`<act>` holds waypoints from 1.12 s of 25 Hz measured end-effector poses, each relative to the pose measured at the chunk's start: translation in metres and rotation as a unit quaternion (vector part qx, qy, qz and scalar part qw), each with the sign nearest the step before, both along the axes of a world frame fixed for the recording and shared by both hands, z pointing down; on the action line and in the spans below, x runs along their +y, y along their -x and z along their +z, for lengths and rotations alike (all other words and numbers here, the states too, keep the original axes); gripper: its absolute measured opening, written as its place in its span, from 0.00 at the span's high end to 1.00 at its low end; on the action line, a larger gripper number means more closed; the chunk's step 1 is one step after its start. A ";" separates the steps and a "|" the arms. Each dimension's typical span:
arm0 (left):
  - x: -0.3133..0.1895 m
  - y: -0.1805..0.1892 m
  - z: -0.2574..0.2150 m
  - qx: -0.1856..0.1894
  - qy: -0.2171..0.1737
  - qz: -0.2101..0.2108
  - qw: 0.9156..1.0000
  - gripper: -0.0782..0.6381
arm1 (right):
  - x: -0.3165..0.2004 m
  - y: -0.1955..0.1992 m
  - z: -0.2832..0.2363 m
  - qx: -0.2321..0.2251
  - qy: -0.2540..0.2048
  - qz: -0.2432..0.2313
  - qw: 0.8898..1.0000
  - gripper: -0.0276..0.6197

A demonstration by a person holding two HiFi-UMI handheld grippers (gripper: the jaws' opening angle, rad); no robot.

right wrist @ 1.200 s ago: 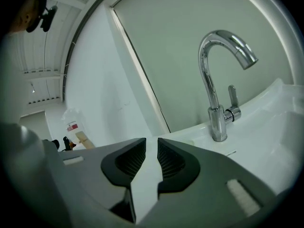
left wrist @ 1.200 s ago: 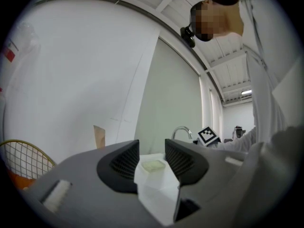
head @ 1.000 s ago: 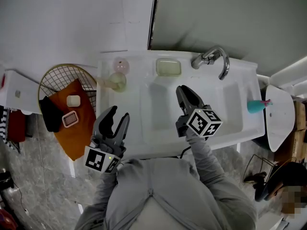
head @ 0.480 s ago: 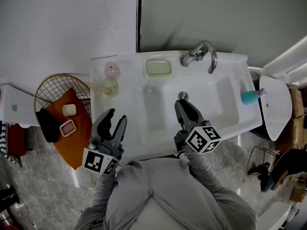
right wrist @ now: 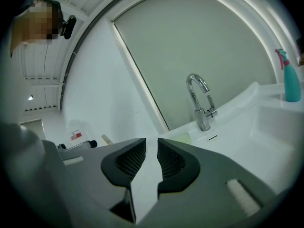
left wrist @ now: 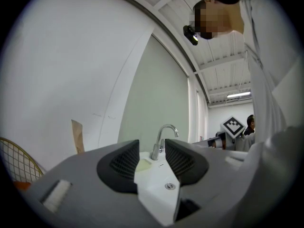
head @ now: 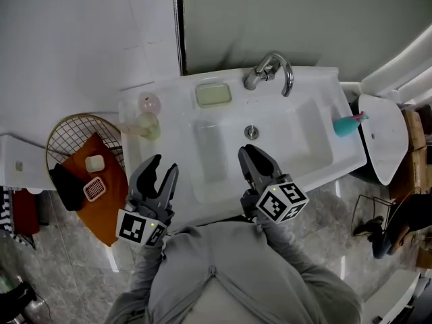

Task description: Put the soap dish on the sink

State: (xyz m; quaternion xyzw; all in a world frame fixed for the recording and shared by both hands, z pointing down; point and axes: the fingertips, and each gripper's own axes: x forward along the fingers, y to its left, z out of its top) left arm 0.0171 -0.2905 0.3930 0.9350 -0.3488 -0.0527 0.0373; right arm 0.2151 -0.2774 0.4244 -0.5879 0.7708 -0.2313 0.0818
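White ceramic forms the sink (head: 307, 90), which lies directly ahead of both sets of fingers.

Soap dish (head: 213, 94): pale green, resting on the sink's back ledge just left of the faucet (head: 270, 73). It lies beyond the fingertips of both grippers and well apart from them.

Left gripper (head: 162, 169): held at the sink's near left corner. Its fingers (left wrist: 124, 161) stand wide apart with nothing between them; the faucet and the soap dish show through the gap.

Right gripper (head: 248, 155): held over the near edge of the basin, with the drain (head: 251, 131) just beyond its fingertips. Its fingers (right wrist: 130, 161) stand at a narrow gap, not touching, and hold nothing.

Teal spray bottle (head: 344, 124): on the sink's right end, well to the right of the right gripper's fingers.

Pink cup (head: 149, 102) and clear vessel (head: 142, 125): on the sink's left end, beyond the left gripper's fingers.

Wire basket (head: 71, 130): off the sink, left of the left gripper's fingers, holding an orange cloth (head: 104, 194) and small items.
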 end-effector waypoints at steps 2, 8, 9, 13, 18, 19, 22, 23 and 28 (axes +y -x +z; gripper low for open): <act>0.000 -0.001 0.000 0.000 0.000 0.003 1.000 0.64 | 0.001 0.000 -0.001 0.003 0.000 -0.001 1.000 0.84; 0.002 -0.003 -0.002 -0.001 -0.002 0.008 1.000 0.64 | 0.005 0.002 -0.001 0.010 0.002 -0.003 1.000 0.84; 0.002 -0.004 -0.003 -0.001 -0.002 0.008 1.000 0.64 | 0.005 0.002 -0.001 0.011 0.001 -0.004 1.000 0.84; 0.003 -0.002 -0.003 -0.002 -0.002 0.007 1.000 0.64 | 0.006 0.006 -0.002 0.021 0.000 -0.010 1.000 0.84; 0.003 -0.003 -0.002 -0.002 -0.002 0.005 1.000 0.64 | 0.005 0.007 -0.001 0.022 0.001 -0.014 1.000 0.84; 0.004 -0.002 -0.002 -0.003 -0.002 0.005 1.000 0.64 | 0.005 0.008 -0.001 0.022 0.001 -0.015 1.000 0.84; 0.005 -0.002 -0.002 -0.003 -0.001 0.002 1.000 0.64 | 0.005 0.008 -0.001 0.022 0.001 -0.017 1.000 0.84; 0.005 -0.002 -0.002 -0.003 -0.002 0.002 1.000 0.64 | 0.005 0.008 -0.001 0.022 0.001 -0.017 1.000 0.84; 0.008 -0.002 -0.003 -0.003 -0.003 0.000 1.000 0.64 | 0.006 0.007 -0.001 0.021 0.001 -0.019 1.000 0.84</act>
